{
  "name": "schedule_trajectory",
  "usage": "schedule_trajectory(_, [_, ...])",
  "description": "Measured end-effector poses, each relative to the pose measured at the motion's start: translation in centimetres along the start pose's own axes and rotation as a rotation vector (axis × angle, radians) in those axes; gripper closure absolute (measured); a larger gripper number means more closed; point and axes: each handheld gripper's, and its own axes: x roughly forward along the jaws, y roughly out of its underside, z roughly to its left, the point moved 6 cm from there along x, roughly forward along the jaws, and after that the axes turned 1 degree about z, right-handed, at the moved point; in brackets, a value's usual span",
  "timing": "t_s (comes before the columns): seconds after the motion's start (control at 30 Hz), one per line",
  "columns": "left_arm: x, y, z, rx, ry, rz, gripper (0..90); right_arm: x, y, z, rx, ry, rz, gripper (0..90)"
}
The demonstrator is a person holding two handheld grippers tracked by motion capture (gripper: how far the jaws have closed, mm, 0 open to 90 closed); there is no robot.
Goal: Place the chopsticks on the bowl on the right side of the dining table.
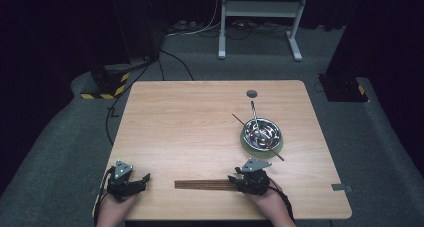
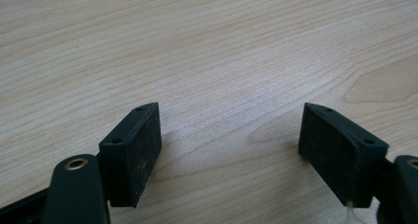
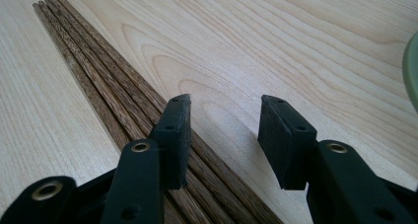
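- Wooden table (image 1: pixel 200 122): light-grained top with a small round grommet hole (image 1: pixel 251 93) near its far edge; it carries every item listed below.
- Steel bowl (image 1: pixel 260 133): stands on a pale green plate (image 1: pixel 260 148) on the right half of the table. A metal utensil handle (image 1: pixel 254 112) sticks out of the bowl toward the far edge, and one dark chopstick (image 1: pixel 257 136) lies slanted across the rim.
- Bundle of wooden chopsticks (image 1: pixel 205 184): lies flat along the near edge, side by side, between the two hands. Its right end runs under the right gripper. In the right gripper view the sticks (image 3: pixel 98 76) run from the upper left down beneath the left-hand jaw.
- Right gripper (image 1: pixel 245 180): held low over the right end of the bundle. Jaws stand partly apart; the pads (image 3: pixel 180 135) press on nothing. One jaw sits over the sticks, the other over bare wood, with bare table showing in the gap.
- Left gripper (image 1: pixel 141 179): held at the near left corner, well apart from the bundle. Jaws spread wide, pads (image 2: pixel 138 155) clear, bare tabletop between them.
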Motion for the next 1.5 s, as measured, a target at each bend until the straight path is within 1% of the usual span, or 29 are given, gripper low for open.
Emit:
schedule_trajectory(0.3, [0.0, 0.0, 0.0, 0.001, 0.0, 0.0, 24.2, 0.0, 0.0, 0.0, 0.002, 0.005, -0.003, 55.8])
schedule_trajectory(0.4, [0.0, 0.0, 0.0, 0.0, 0.0, 0.0, 24.1, 0.1, 0.0, -0.2, 0.01, 0.021, -0.011, 55.7])
schedule_trajectory(0.53, [0.0, 0.0, 0.0, 0.0, 0.0, 0.0, 24.1, 0.3, 0.1, -0.6, 0.017, 0.055, -0.007, 55.8])
schedule_trajectory(0.6, [0.0, 0.0, 0.0, 0.0, 0.0, 0.0, 24.2, 0.3, 0.1, -0.7, 0.035, 0.061, -0.008, 56.0])
schedule_trajectory(0.7, [0.0, 0.0, 0.0, 0.001, 0.0, 0.0, 24.1, 0.0, -0.1, -0.6, 0.026, 0.049, -0.022, 56.1])
schedule_trajectory(0.73, [0.0, 0.0, 0.0, 0.0, 0.0, 0.0, 24.2, -0.1, -0.1, -0.4, 0.027, 0.034, -0.023, 56.0])
schedule_trajectory(0.77, [0.0, 0.0, 0.0, 0.0, 0.0, 0.0, 24.1, -0.1, -0.2, -0.3, 0.018, 0.028, -0.026, 56.0])
schedule_trajectory(0.8, [0.0, 0.0, 0.0, 0.0, 0.0, 0.0, 24.1, -0.1, -0.2, -0.3, 0.018, 0.028, -0.026, 56.0])
schedule_trajectory(0.83, [0.0, 0.0, 0.0, 0.0, 0.001, 0.0, 24.2, -0.2, -0.3, 0.1, 0.013, 0.005, -0.026, 58.0])
schedule_trajectory(0.87, [0.0, 0.0, 0.0, 0.0, 0.001, 0.0, 24.2, -0.2, -0.3, 0.3, 0.012, -0.002, -0.024, 58.0])
schedule_trajectory(1.0, [0.0, 0.0, 0.0, 0.001, 0.0, 0.0, 24.2, 0.0, -0.3, 0.3, 0.009, -0.007, -0.014, 58.5])
schedule_trajectory(1.03, [0.0, 0.0, 0.0, 0.001, 0.001, 0.0, 24.1, 0.0, -0.2, 0.3, 0.001, -0.008, -0.011, 58.9])
schedule_trajectory(1.17, [0.0, 0.0, 0.0, 0.0, 0.0, 0.0, 24.2, 0.0, -0.2, 0.2, 0.015, -0.011, -0.008, 60.1])
schedule_trajectory(1.33, [0.0, 0.0, 0.0, 0.001, 0.001, 0.0, 24.2, 0.0, -0.1, 0.2, 0.009, -0.017, 0.0, 60.7])
schedule_trajectory(1.43, [0.0, 0.0, 0.0, 0.001, 0.001, 0.0, 24.2, 0.0, 0.0, 0.2, 0.018, -0.013, 0.003, 61.9])
schedule_trajectory(1.5, [0.0, 0.0, 0.0, 0.0, 0.0, -0.001, 24.1, -0.1, 0.0, 0.2, 0.016, -0.021, 0.005, 61.9])
